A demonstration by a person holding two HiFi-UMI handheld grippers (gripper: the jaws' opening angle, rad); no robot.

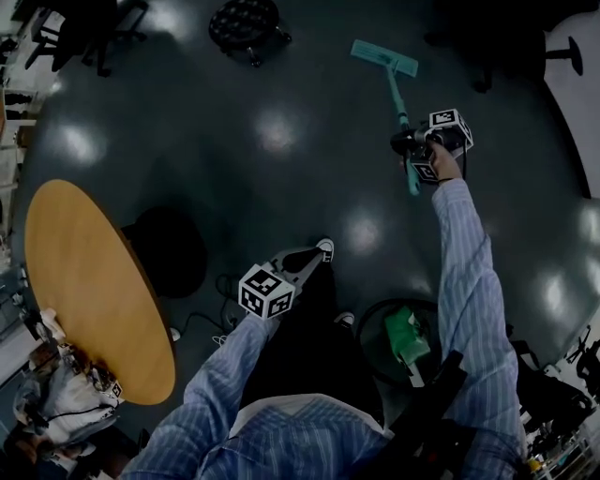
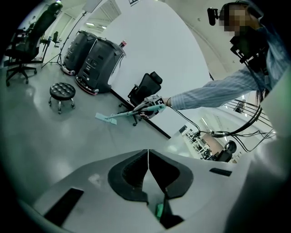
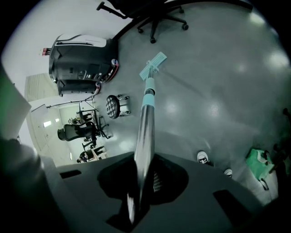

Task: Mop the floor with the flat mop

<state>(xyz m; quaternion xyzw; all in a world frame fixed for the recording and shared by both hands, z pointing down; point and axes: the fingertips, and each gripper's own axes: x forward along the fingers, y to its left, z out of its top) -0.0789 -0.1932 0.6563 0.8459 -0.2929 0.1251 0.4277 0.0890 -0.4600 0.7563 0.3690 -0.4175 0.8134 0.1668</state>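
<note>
Right gripper: held out at arm's length in a striped sleeve, jaws clamped on the metal shaft of the flat mop.
Left gripper: held close to the person's body above the shoes; its pads are pressed together along a thin seam with nothing between them.
Flat mop: teal lower handle and pale teal rectangular head. The head lies flat on the floor, out in front of the right gripper; the silver upper shaft runs back through that gripper's jaws.
Floor: dark grey and glossy, dotted with reflections of ceiling lights.
Writing: each gripper carries a marker cube printed with black-and-white square patterns, no letters. The black machines by the wall bear a small red tag, its print too small to read.
Stool: round and black, on castors, standing beyond the mop head and well apart from it.
Table: round wooden top at the person's left, cables and small gear on its near edge.
Bucket: dark and round, beside the person's right leg, a green thing inside it.
</note>
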